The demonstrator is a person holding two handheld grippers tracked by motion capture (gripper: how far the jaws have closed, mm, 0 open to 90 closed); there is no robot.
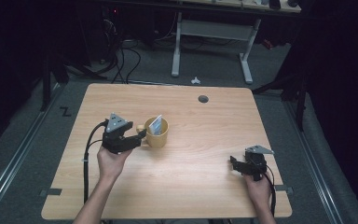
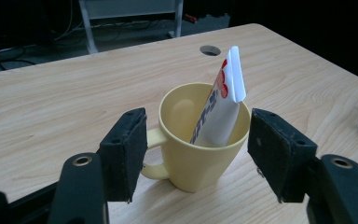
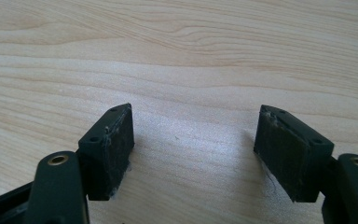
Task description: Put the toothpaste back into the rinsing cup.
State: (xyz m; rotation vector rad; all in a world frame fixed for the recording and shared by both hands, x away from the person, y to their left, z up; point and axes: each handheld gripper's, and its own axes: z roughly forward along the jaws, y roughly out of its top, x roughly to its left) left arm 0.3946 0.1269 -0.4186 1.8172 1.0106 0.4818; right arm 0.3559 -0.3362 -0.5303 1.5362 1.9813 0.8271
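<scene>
Yellow mug [image 2: 198, 140] stands left of centre on the wooden surface [image 1: 200, 163], with a white tube [image 2: 220, 100] leaning inside it, its crimped end poking above the rim; the left gripper [image 2: 196, 154] sits around the mug's lower half, jaws parted wider than the body, one pad [image 2: 123, 151] just beside the handle [image 2: 154, 156], the other clear of the far wall; nothing is clamped yet. The right gripper [image 3: 196, 154] rests apart near the surface's right edge, jaws open over bare wood, holding nothing.

To take the mug well, I would centre the pads on the round wall rather than on the handle, close evenly, and keep the mug upright so the tube does not tip out; a grip that catches the handle alone could let the mug swing.

The tube's lower end is hidden inside the mug; its print is too blurred to read; whether the near pad touches the handle I cannot tell.
</scene>
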